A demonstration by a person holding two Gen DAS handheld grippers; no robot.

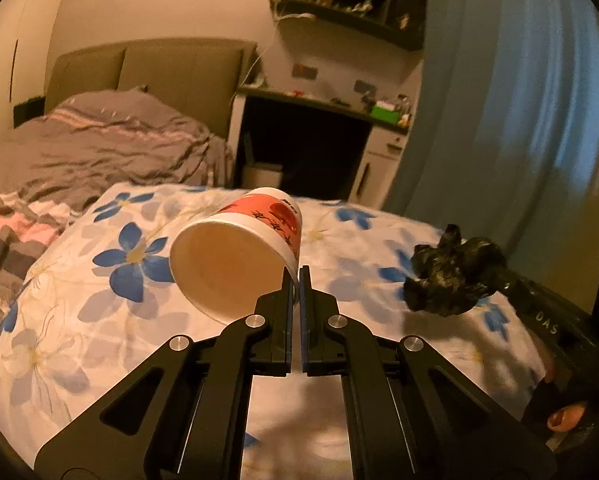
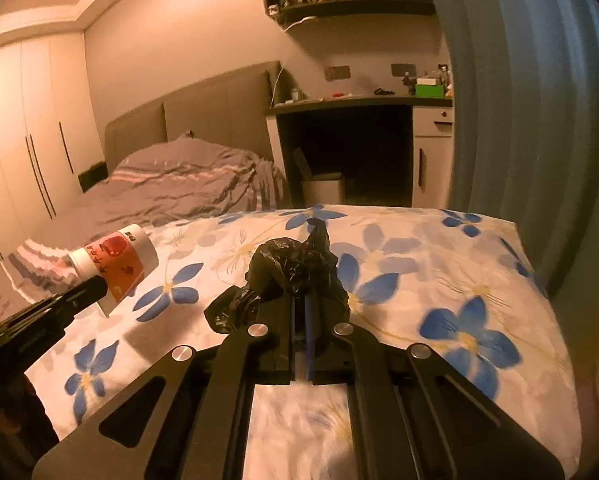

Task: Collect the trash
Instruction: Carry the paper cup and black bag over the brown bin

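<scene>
Your left gripper [image 1: 298, 276] is clamped on the paper cup's [image 1: 235, 252] rim, cup tipped above the floral pillow [image 1: 99, 320]; only the left view shows its empty inside. Your right gripper [image 2: 299, 304] is clenched on the crumpled black bag [image 2: 291, 268]. Beyond: bed [image 2: 171, 192], small bin [image 2: 323, 192] under the desk [image 2: 359, 100].

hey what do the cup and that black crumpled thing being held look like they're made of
Cup: probably coated paper, matte white inside, printed red and orange outside; thin rolled rim pinched by the left tool.
Black wad: most likely thin plastic film, such as a bag; glossy, finely wrinkled, twisted to a point, clamped in the right tool.
</scene>
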